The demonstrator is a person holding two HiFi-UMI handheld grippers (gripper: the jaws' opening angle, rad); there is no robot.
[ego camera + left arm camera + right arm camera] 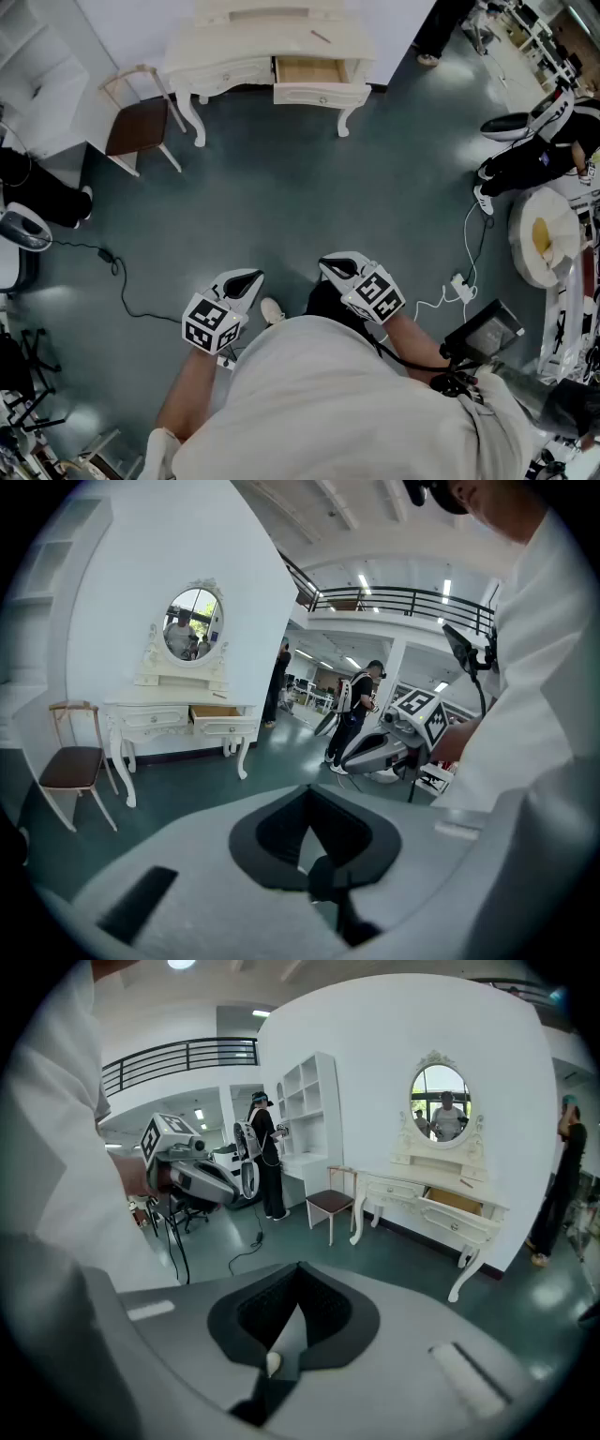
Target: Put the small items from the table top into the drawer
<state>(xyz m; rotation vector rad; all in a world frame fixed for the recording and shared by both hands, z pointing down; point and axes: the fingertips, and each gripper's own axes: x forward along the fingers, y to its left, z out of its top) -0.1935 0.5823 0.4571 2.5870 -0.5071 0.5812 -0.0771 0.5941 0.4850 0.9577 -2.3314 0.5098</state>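
A cream dressing table point(267, 42) stands against the far wall, with its right drawer point(312, 70) pulled open and apparently empty. One thin stick-like item point(322, 36) lies on the table top. Both grippers are held close to my body, well short of the table. My left gripper point(251, 275) and right gripper point(328, 265) are shut with nothing between their jaws. In the left gripper view the table point(169, 710) and open drawer point(217, 712) show far beyond the shut left gripper point(307, 791). The right gripper view shows the drawer point(455, 1202) past the shut right gripper point(300, 1267).
A brown-seated chair point(139, 122) stands left of the table, beside a white shelf unit point(37, 66). A black cable point(122, 281) crosses the green floor at the left and a white power strip point(461, 286) lies at the right. Other people point(530, 155) and equipment stand at the right.
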